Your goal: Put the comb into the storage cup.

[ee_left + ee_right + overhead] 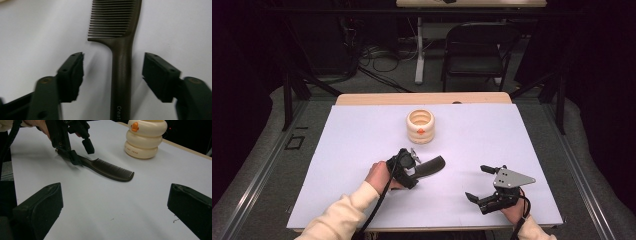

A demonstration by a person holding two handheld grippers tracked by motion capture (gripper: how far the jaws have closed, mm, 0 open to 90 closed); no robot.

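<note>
Behind the table (362,125) stand a folding chair and a tangle of cables on a dark floor; its top is covered by a white sheet. From the high view, a cream ribbed holder (420,126) stands toward the far edge. Nearer the person than the holder lies a dark comb (431,166), and the left claw (411,167) is down over its handle end. The right claw (479,182) rests well to the right of the comb, jaws spread, holding nothing.

In the left gripper view, the comb's handle (121,82) runs up between the two jaws, teeth pointing away. The jaws stand apart, with white table showing on both sides of the handle, so they are not yet clamped on it.

The right gripper view shows the comb (110,170) lying flat, near the holder (145,138), with the left claw (80,151) straddling its handle.

My worry is the thinness of the comb: lying flat, it gives the pads little to bite. If they close too high, it may slip out or skid. The handle also sits nearer the right-hand jaw in that view, so the comb could get nudged sideways.
</note>
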